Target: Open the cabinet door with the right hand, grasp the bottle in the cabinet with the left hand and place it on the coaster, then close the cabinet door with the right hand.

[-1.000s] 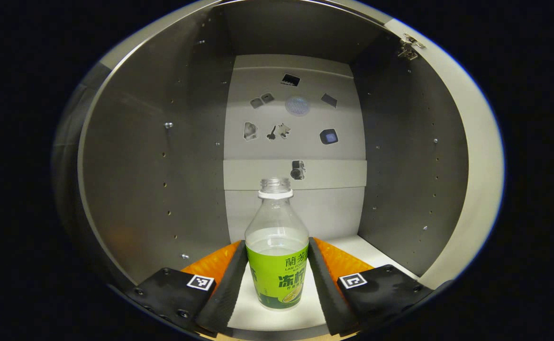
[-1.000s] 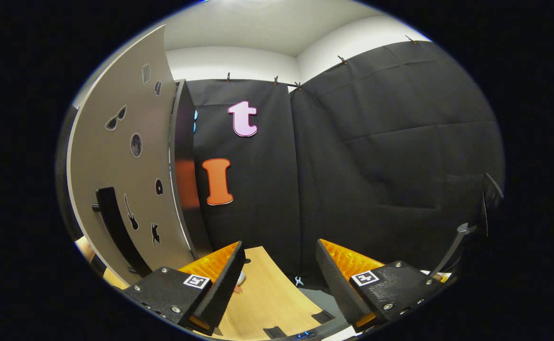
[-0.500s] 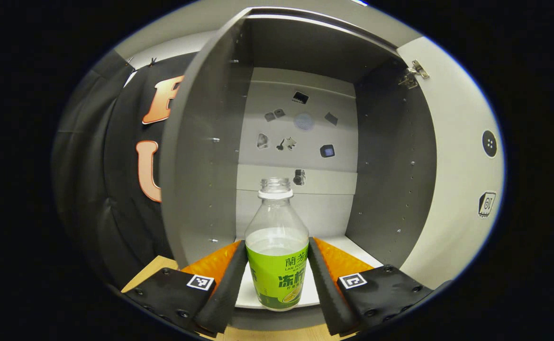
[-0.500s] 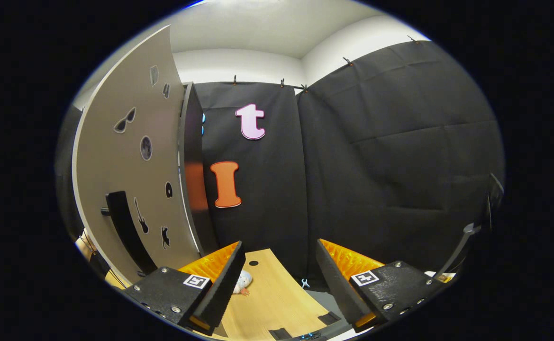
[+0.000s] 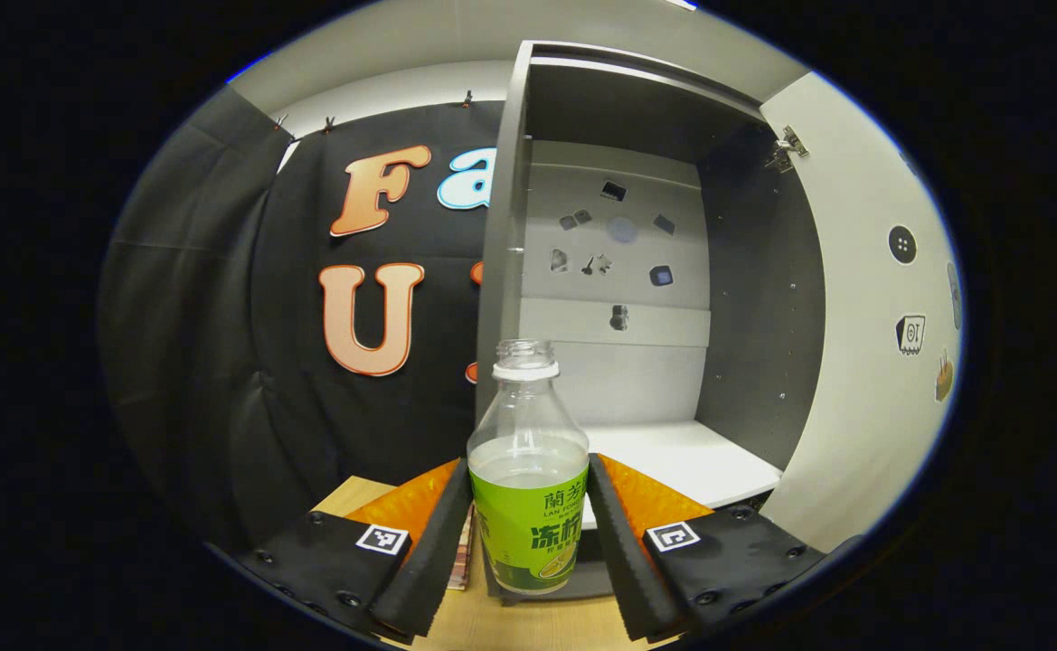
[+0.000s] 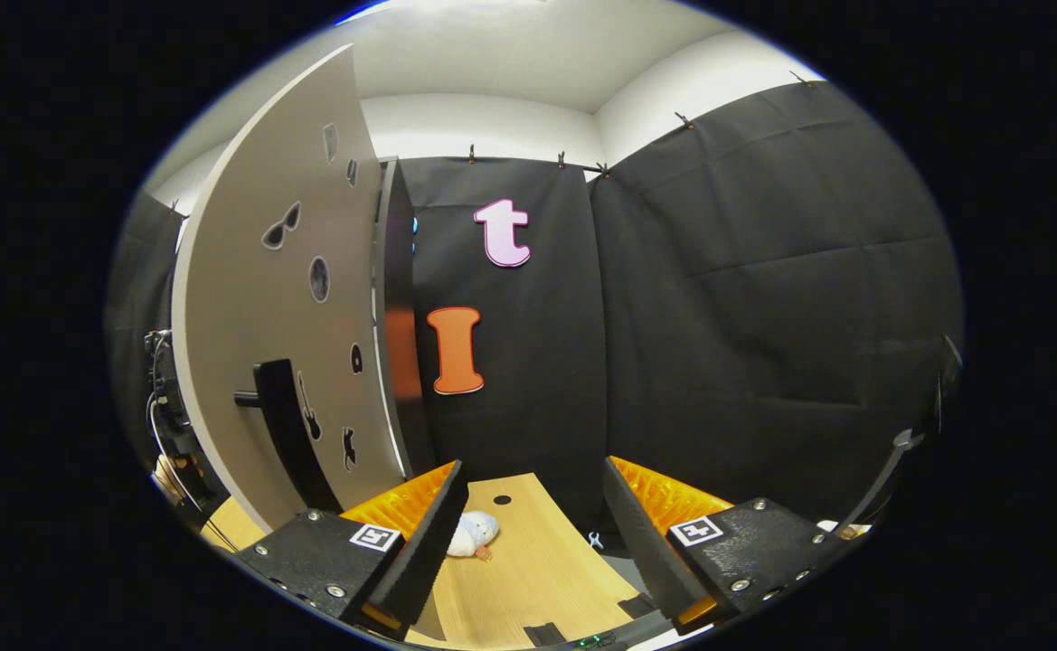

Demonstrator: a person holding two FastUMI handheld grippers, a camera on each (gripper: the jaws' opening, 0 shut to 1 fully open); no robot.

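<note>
Left tongs (image 5: 528, 533), pinching the uncapped drink bottle (image 5: 528, 488), have drawn it clear of the cabinet (image 5: 673, 452); right tongs (image 6: 528, 533) spread, idle; coaster placement next.

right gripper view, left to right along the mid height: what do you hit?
cabinet door → black door handle → cabinet side edge → black cloth wall

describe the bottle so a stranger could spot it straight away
In the left gripper view, find the open grey cabinet with its white shelf. In front of it, the left gripper has both fingers pressed on the bottle. It is clear plastic, uncapped, with a white neck ring, pale liquid and a bright green label.
</note>
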